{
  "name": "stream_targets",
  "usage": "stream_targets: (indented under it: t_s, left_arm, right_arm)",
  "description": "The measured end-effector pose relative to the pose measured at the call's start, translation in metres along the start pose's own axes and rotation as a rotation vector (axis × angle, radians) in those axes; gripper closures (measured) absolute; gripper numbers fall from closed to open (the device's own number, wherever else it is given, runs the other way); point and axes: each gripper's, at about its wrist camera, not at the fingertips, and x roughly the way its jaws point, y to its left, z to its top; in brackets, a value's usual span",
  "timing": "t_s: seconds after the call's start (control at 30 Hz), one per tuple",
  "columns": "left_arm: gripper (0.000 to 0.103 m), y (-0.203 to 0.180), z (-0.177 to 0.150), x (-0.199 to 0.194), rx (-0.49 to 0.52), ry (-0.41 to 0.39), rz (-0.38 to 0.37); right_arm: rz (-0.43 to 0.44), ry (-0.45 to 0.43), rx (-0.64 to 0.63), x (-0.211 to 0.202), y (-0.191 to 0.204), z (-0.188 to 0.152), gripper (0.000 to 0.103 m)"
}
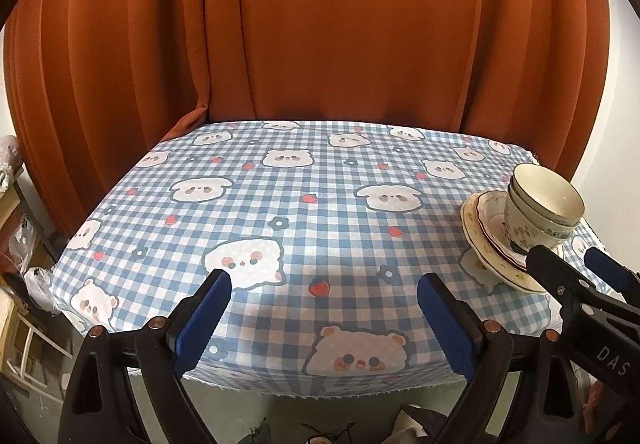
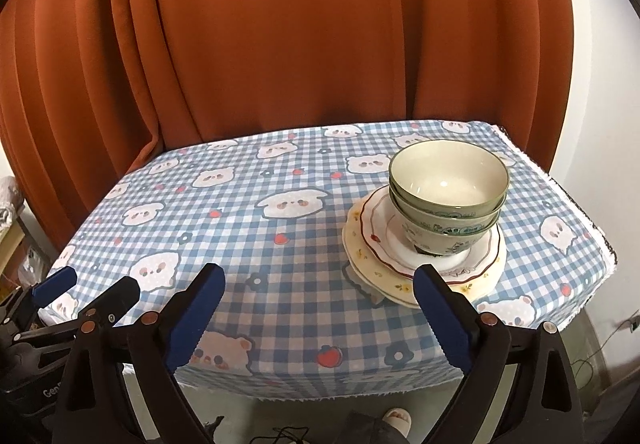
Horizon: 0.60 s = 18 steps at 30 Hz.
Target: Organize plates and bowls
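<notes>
Standing on the right half of the worktop (image 2: 240, 244), which wears a blue checked cloth printed with bears, is one stack of crockery: two plates at the bottom and three bowls nested on top. The lower plate (image 2: 372, 268) is cream with small yellow flowers; the upper plate (image 2: 380, 228) is white with a wavy red rim and sits slightly off centre on it. The bowls (image 2: 448, 180) are pale green with a darker rim, all mouth-up, so the stack's long axis runs upright, leaning a little in both fisheye views. The right tongs (image 2: 320, 292) are released, their blue-padded fingers spread wide with nothing but cloth between them; the stack lies ahead of them and to the right, its near edge just behind the right finger. The left tongs (image 1: 324, 302) are likewise released and empty, over the near middle of the worktop, with the stack well off to their right. An orange curtain (image 2: 300, 36) hangs behind the worktop.
</notes>
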Motion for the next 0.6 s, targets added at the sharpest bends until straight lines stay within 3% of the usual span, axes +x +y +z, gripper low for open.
stream_targets:
  t_s: [0.6]
  left_arm:
    - [0.004, 0.0051, 0.0034, 0.0040, 0.004, -0.014, -0.001]
  right_arm:
    - [0.000, 0.004, 0.012, 0.0036, -0.0025, 0.0019, 0.000]
